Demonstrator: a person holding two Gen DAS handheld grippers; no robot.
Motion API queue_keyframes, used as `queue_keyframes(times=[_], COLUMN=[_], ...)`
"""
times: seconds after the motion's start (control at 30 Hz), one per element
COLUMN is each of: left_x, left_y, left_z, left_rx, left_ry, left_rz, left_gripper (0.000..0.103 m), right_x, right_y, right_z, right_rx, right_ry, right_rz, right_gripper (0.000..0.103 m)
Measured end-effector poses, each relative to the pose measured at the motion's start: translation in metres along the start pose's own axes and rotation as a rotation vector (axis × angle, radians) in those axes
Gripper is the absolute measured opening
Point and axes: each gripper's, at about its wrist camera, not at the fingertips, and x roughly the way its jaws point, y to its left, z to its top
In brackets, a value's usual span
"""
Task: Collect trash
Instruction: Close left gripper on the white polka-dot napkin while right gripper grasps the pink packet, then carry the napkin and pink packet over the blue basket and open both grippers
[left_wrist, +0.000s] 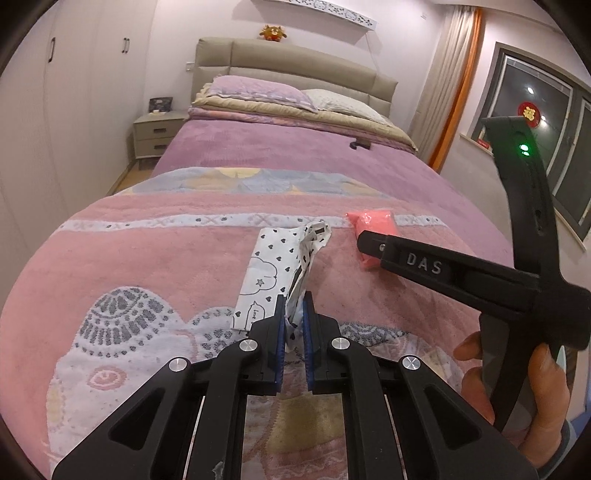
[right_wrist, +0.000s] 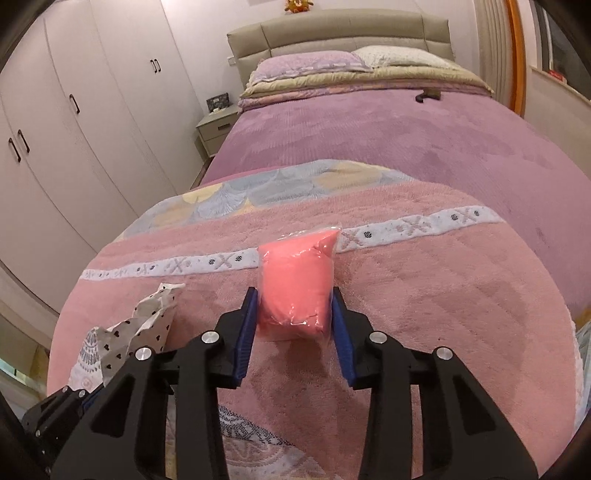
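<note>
A white wrapper with black hearts lies on the pink blanket. My left gripper is shut on the wrapper's crumpled near end. The wrapper also shows at the lower left of the right wrist view. A pink plastic packet lies on the blanket to the wrapper's right, also seen in the left wrist view. My right gripper straddles the packet's near end, its blue pads touching or almost touching both sides. In the left wrist view the right gripper reaches over the packet.
The bed runs back to pillows and a padded headboard. A small dark object lies far up the bed. A nightstand and wardrobes stand left; curtain and window right.
</note>
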Motion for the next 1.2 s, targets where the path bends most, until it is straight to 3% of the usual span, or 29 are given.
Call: queue_keyframes(times=[0.23,0.37,0.47,0.6,0.7,0.87,1.2], left_x=[0.0,0.0,0.0,-0.012,-0.033,-0.052,-0.065], left_y=[0.002,0.0,-0.004,-0.024,-0.056,-0.103,-0.216], left_z=[0.0,0.001,-0.001,-0.006,-0.011,-0.013,-0.021], left_rx=[0.001,0.016,0.036,0.078,0.125,0.197,0.337], left_ry=[-0.017,-0.018,-0.005,0.006,-0.016,-0.049,-0.073], left_rz=[-0.014,-0.009,-0.011,-0.079,-0.161,-0.213,-0.297], left_gripper=[0.007,0.007,0.007,0.007,0.007,0.007,0.007], right_x=[-0.03,-0.049,-0.069,-0.111,-0.141,-0.192,-0.279], right_y=[0.003,0.003,-0.005,-0.021,-0.039,-0.083,-0.184], right_z=[-0.008,-0.02,-0.03,-0.046,-0.055,-0.064,-0.087], right_rx=[-0.031,-0.035,-0.013,0.001,0.041,0.132,0.294], right_ry=[-0.125,-0.174,-0.196,-0.257,-0.298,-0.365,-0.47], right_rz=[0.007,-0.089,-0.105,-0.118,-0.137,-0.167,-0.317], right_gripper=[0.034,0.034,0.034,0.034,0.034,0.034,0.034])
